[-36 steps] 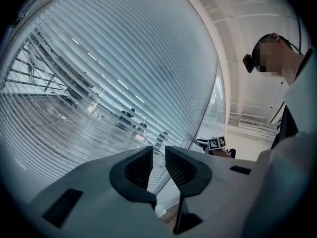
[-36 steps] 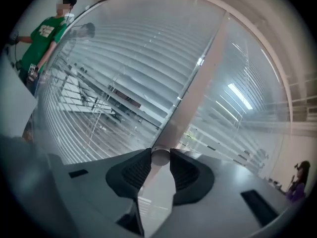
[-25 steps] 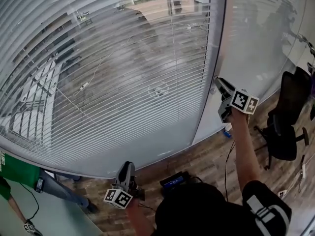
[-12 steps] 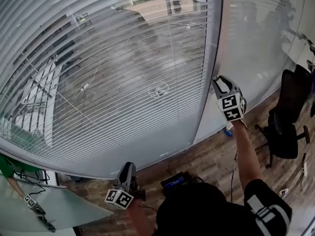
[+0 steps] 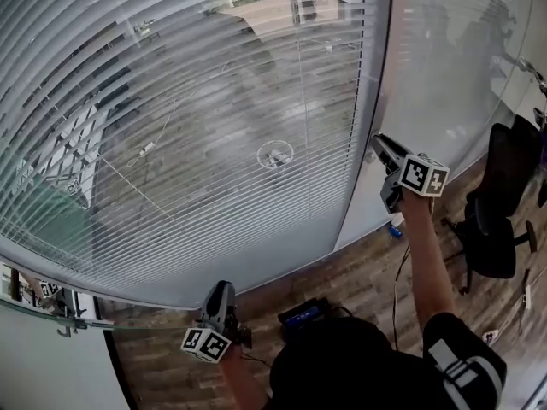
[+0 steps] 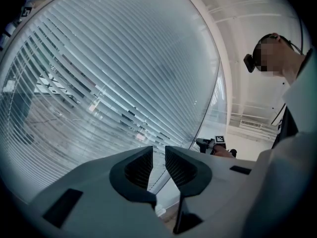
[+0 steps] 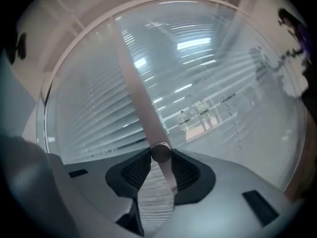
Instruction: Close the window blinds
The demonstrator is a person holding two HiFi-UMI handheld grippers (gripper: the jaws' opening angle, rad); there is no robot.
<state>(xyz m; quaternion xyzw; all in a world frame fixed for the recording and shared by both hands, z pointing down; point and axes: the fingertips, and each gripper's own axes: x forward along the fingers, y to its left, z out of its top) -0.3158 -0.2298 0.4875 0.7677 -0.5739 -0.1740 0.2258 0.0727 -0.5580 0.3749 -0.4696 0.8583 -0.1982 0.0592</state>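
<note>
At the window, the head view shows the blinds (image 5: 214,126) with slats partly open and the outdoors showing through. Your right claw (image 5: 380,143) is up at the frame on their right edge, and your left claw (image 5: 220,289) hangs low, well apart. In the left gripper view, that claw's jaws leave a slim gap and hold nothing. In the right gripper view, the tilt wand (image 7: 136,93) runs upright, its lower end pinched between the jaws. Any twist looks like your right hand's job.

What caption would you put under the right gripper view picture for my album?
Right gripper clamped on the tilt wand, with the slatted window blinds behind.
</note>
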